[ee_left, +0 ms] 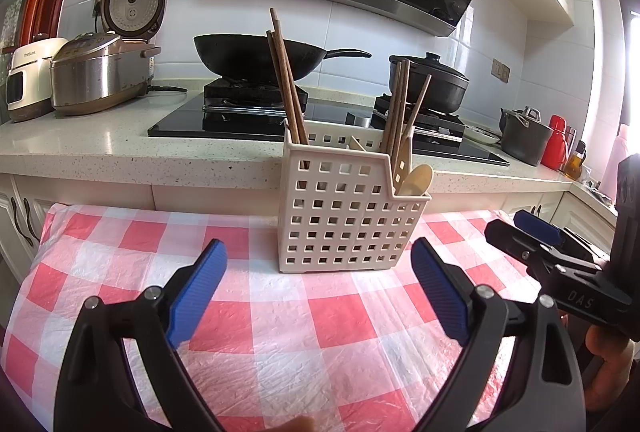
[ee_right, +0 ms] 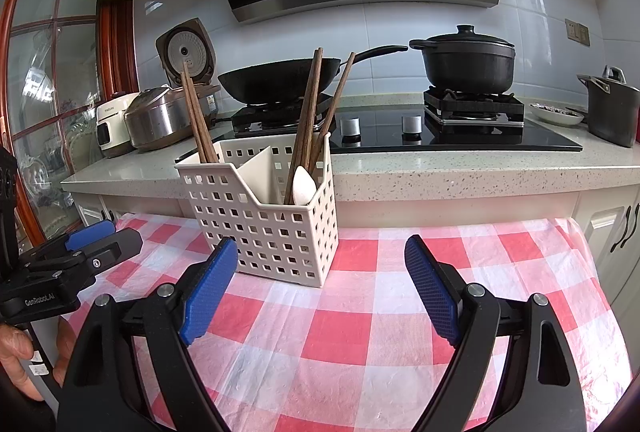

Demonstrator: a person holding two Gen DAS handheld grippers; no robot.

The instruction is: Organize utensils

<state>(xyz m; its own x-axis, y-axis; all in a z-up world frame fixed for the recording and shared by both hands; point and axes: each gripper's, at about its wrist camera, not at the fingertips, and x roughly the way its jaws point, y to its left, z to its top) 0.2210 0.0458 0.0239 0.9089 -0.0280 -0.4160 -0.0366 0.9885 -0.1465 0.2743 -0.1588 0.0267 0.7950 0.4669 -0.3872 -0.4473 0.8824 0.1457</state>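
A cream perforated utensil holder (ee_left: 340, 216) stands on the red-checked tablecloth (ee_left: 280, 332); it also shows in the right wrist view (ee_right: 272, 224). Brown chopsticks (ee_left: 286, 80) stand in its left compartment. More chopsticks (ee_left: 400, 108) and a pale spoon (ee_left: 416, 180) sit in its right compartment. In the right wrist view the left chopsticks (ee_right: 196, 120), the right chopsticks (ee_right: 308, 120) and the spoon (ee_right: 302, 184) show too. My left gripper (ee_left: 318, 264) is open and empty, just in front of the holder. My right gripper (ee_right: 322, 264) is open and empty, right of the holder.
The table butts against a speckled counter (ee_left: 120, 152) with a black hob (ee_right: 460, 140), a wok (ee_left: 260, 56), a lidded pot (ee_right: 468, 60), rice cookers (ee_left: 96, 72) and a red flask (ee_left: 556, 144). The other gripper shows at each view's side (ee_left: 560, 256) (ee_right: 72, 264).
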